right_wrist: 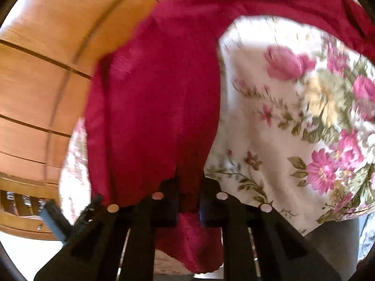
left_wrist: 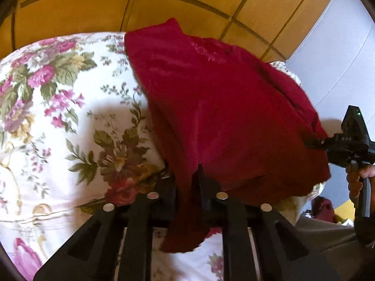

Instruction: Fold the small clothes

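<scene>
The left tongs point(left_wrist: 186, 182) are clamped on the near edge of a dark red garment point(left_wrist: 222, 107), a flap of it hanging down between their fingers. The right tongs point(right_wrist: 187, 196) likewise pinch a fold of the red cloth; in the left wrist view they grip its right corner, a hand point(left_wrist: 365, 172) on the handle. The garment is lifted and spread over a floral-print cloth point(left_wrist: 58, 117) covering the tabletop, with wooden flooring point(left_wrist: 82, 11) on the far side.
</scene>
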`<action>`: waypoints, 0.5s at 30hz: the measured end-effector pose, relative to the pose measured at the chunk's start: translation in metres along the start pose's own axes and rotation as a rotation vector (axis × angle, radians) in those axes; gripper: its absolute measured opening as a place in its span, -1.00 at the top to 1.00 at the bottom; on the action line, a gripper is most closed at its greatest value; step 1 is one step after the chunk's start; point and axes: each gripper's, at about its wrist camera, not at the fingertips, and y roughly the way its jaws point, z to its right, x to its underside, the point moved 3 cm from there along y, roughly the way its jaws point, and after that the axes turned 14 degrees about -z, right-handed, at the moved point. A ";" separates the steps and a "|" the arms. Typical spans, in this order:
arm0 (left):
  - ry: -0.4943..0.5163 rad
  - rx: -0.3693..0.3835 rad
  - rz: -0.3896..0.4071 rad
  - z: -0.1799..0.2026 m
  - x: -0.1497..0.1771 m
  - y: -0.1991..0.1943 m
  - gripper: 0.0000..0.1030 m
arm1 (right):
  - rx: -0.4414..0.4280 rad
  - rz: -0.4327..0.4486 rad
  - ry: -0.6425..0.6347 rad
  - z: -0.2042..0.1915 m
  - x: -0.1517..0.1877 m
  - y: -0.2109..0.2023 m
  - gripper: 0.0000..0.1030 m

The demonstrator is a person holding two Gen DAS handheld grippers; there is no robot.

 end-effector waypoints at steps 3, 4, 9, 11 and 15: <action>-0.007 0.080 0.018 -0.002 0.003 -0.030 0.78 | 0.035 0.089 -0.076 -0.015 0.011 -0.040 0.84; -0.015 0.109 0.018 -0.005 0.005 -0.038 0.78 | 0.047 0.106 -0.097 -0.015 0.014 -0.049 0.84; -0.025 0.013 -0.022 -0.030 0.027 -0.044 0.78 | -0.001 -0.004 -0.209 -0.018 0.023 -0.035 0.55; -0.041 -0.042 -0.066 -0.044 0.036 -0.031 0.77 | 0.058 -0.002 -0.120 0.000 0.017 -0.025 -0.28; -0.028 -0.051 -0.034 -0.045 0.047 -0.029 0.21 | 0.085 0.018 0.058 0.038 -0.003 -0.015 -0.31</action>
